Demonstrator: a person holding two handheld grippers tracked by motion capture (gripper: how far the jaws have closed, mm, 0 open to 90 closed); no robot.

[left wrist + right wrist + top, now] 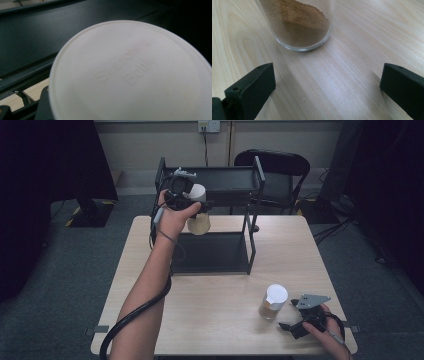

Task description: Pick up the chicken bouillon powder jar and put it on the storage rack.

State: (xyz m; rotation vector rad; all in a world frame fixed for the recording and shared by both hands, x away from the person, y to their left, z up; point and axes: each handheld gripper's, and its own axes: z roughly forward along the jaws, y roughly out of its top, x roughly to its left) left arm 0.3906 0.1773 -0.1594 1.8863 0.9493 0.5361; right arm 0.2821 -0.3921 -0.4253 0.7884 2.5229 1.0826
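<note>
L gripper (192,205) is clamped on a seasoning bottle (198,216), held up by the black rack's (252,195) top shelf, prob. to shelve it. R gripper (300,320) sits released on the table (220,285), jaws wide, just beside the 2nd bottle (273,302), ready to grab it.

Bare forearms; black hand-held gripper (289,326), grey triangular plate, thick black cable

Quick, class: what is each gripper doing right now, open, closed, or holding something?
Left gripper: closed on a white-lidded seasoning bottle, held up by the black rack.
Right gripper: open, holding nothing, just short of the second bottle.
</note>
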